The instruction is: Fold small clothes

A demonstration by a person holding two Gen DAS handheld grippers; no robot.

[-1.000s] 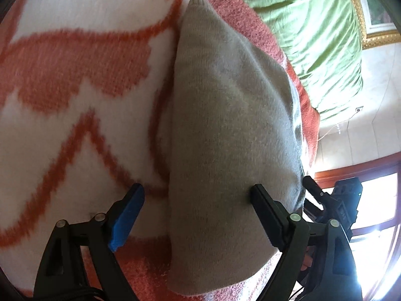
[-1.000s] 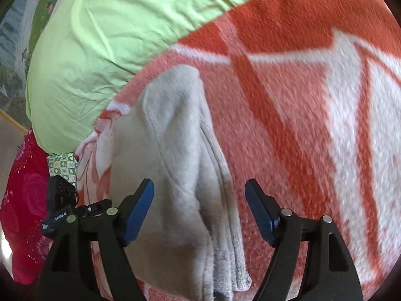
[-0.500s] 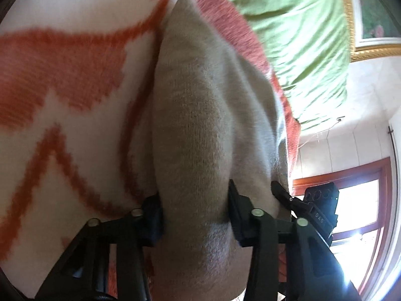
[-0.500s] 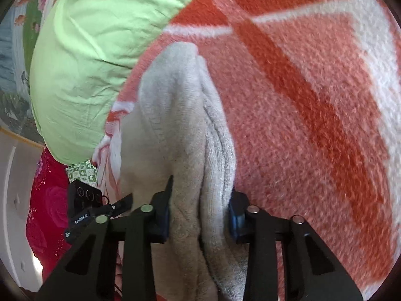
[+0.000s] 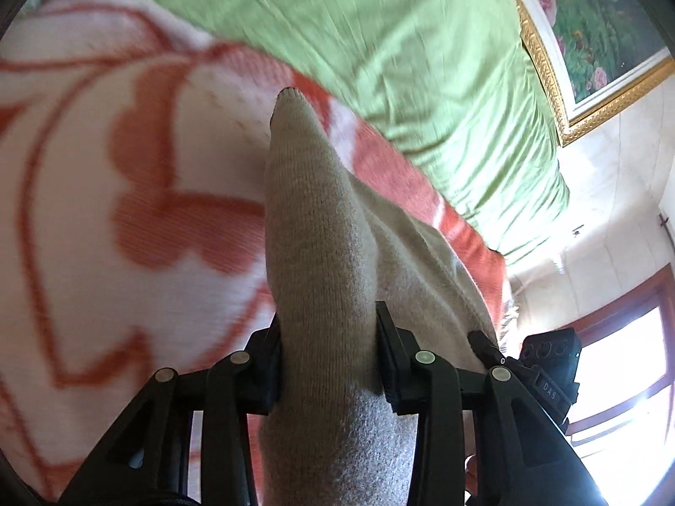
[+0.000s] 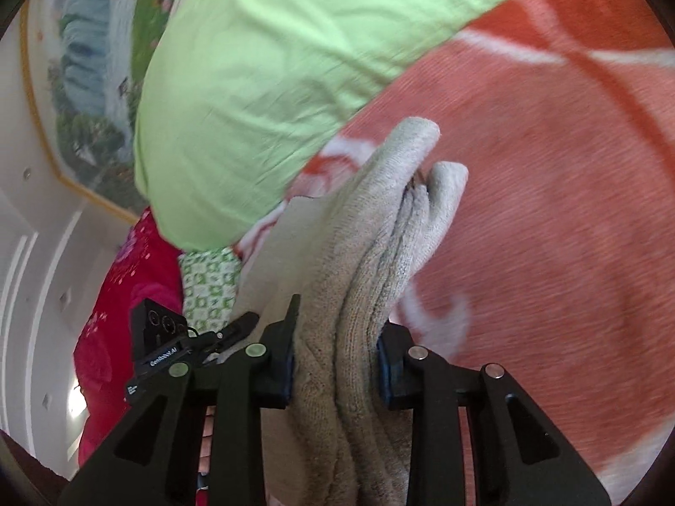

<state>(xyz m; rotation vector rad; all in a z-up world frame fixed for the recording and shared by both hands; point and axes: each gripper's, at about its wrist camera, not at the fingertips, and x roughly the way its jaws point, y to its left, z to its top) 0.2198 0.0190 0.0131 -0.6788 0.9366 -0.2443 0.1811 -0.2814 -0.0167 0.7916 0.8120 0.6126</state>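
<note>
A beige knitted garment, folded into a thick bundle, hangs lifted above the orange-and-white blanket. My left gripper has its pads pressed on one end of it, the jaws still closing. In the right wrist view the same garment shows several stacked layers with two rounded ends pointing away. My right gripper clamps those layers, its jaws also still closing. Each gripper appears at the edge of the other's view, the right one and the left one. The blanket lies below.
A light green pillow lies along the far edge of the blanket. Behind it hangs a gold-framed painting. A red floral cloth sits beside the bed, and a bright window stands at the right.
Both grippers went from wide open around the garment lying flat to clamped on it. They then lifted it off the blanket, bringing the pillow and wall into view.
</note>
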